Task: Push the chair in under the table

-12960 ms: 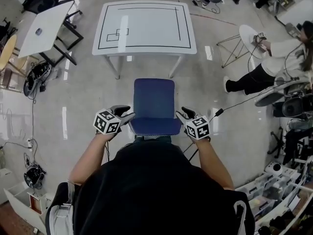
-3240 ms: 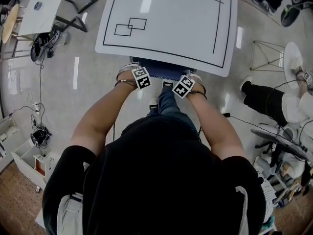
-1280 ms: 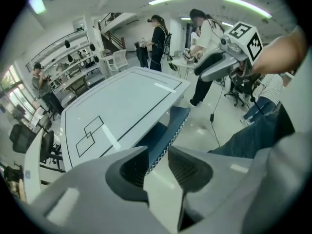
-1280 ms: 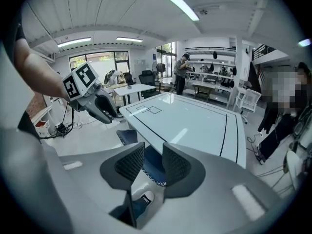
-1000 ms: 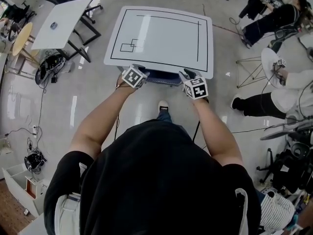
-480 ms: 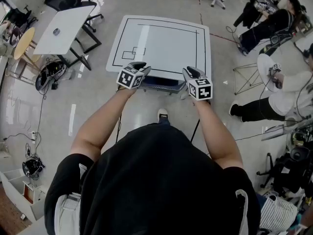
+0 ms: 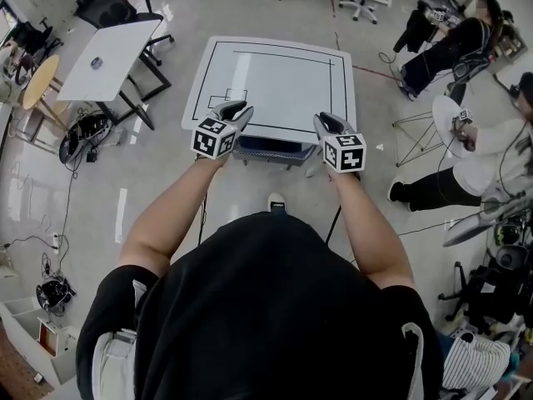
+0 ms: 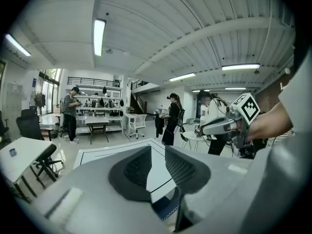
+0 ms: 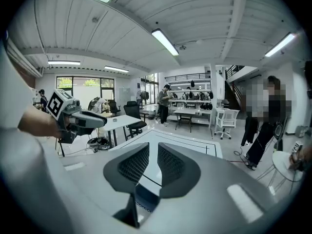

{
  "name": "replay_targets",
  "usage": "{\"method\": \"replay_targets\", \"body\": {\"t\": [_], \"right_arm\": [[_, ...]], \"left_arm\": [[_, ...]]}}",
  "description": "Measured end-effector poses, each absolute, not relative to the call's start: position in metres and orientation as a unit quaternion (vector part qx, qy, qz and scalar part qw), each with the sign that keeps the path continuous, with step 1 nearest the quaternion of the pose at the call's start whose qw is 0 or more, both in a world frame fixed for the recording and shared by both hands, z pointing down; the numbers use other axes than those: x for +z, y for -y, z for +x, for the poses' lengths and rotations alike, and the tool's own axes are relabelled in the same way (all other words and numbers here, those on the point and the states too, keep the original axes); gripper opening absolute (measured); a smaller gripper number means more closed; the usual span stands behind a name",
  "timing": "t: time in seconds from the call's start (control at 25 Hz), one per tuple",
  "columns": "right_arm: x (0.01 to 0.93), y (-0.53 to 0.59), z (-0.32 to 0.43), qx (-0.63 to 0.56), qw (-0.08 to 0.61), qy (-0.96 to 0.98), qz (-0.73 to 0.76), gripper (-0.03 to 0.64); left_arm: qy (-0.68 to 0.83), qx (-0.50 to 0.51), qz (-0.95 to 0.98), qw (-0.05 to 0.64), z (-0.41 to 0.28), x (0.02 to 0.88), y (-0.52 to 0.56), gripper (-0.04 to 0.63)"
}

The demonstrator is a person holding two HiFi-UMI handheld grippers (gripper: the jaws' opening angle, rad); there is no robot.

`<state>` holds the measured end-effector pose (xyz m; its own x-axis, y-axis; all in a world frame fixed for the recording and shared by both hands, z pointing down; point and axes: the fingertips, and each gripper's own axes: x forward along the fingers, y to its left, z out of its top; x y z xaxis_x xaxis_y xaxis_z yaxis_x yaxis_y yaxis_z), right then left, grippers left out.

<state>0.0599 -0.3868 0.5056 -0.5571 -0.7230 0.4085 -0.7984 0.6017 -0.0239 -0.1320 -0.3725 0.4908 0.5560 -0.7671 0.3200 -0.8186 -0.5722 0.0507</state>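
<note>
A glossy, pale workshop floor surrounds me. Nearest, the left gripper [image 7: 236, 108] and the right gripper [image 7: 322, 120] hover over the near edge of the white table [image 7: 275, 73]. Each one's jaws stand a narrow slit apart with nothing between them. The blue chair [image 7: 268, 147] sits tucked under that edge, only its back showing.

As I judge it, a further shove could drive the backrest into the tabletop and shift the table, or the empty jaws could skid off the backrest.

Counting outward: two grippers, one chair, one marked table, then a second white table [image 7: 112, 44] at left and two people [image 7: 487, 152] [image 7: 441, 44] at right.
</note>
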Motion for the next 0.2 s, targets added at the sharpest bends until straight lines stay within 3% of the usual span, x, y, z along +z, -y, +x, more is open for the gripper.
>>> {"method": "replay_targets", "body": {"t": [0.2], "right_arm": [[0.491, 0.382, 0.064, 0.106, 0.162, 0.874, 0.446, 0.072]], "left_arm": [[0.454, 0.107, 0.880, 0.092, -0.132, 0.478, 0.368, 0.084]]}}
